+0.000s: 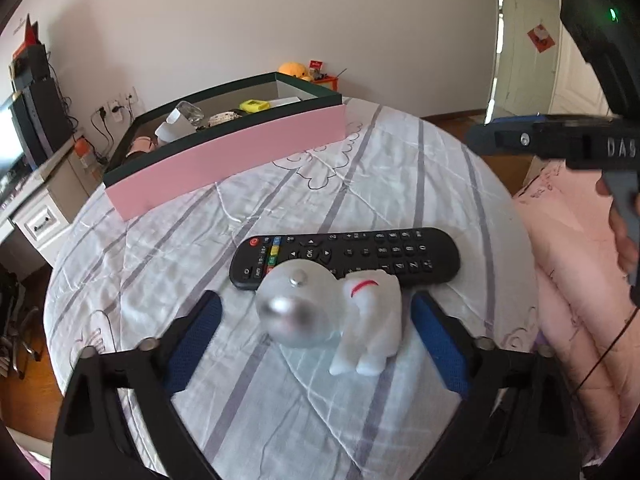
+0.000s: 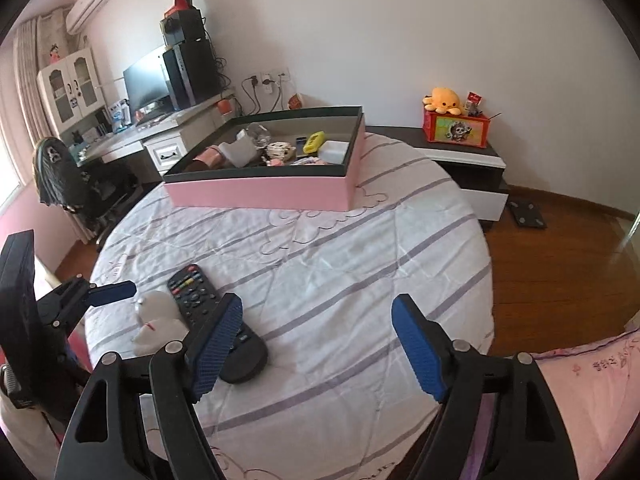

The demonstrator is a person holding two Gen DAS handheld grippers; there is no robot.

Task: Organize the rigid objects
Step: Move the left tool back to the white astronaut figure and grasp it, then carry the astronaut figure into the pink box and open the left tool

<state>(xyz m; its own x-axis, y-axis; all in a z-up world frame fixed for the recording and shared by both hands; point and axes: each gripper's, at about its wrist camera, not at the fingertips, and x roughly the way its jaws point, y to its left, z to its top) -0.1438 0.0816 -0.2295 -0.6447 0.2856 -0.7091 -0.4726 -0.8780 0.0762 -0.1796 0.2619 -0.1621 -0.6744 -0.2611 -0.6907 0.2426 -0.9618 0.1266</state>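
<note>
While both grippers hang over it, the bed (image 2: 340,264), round in the lens and covered with a white sheet striped in grey-purple, fills the middle of both views. At the upper middle of the right wrist view sits the pink box (image 2: 260,194) with a dark rim, touching the sheet at its far side; small odds and ends lie inside it, too small to name surely apart from a yellow block.

Left gripper (image 1: 316,340): seen from its own camera at the lower part of the frame, angled down toward the sheet, blue pads spread wide. Nothing is clamped. The two fingers stand either side of the white figurine (image 1: 360,316), neither pad touching it as far as I can tell. In the right wrist view the same gripper enters from the left edge, one blue finger reaching to just beside the figurine.

Right gripper (image 2: 318,344): lower middle of its own view, jaws wide apart, held above the sheet with bare bedding between the pads. Its left pad overlaps the near end of the remote in the picture; contact cannot be judged. In the left wrist view its body shows at the upper right, with part of the person's hand (image 1: 624,236) on the handle at the right edge.

Black remote control (image 1: 346,258): flat on the sheet, centre of the left wrist view, lying crosswise just behind the figurine and touching or nearly touching it.

Figurine: lies on its side, with a frosted round helmet toward frame left, a white body and a red mark.
</note>
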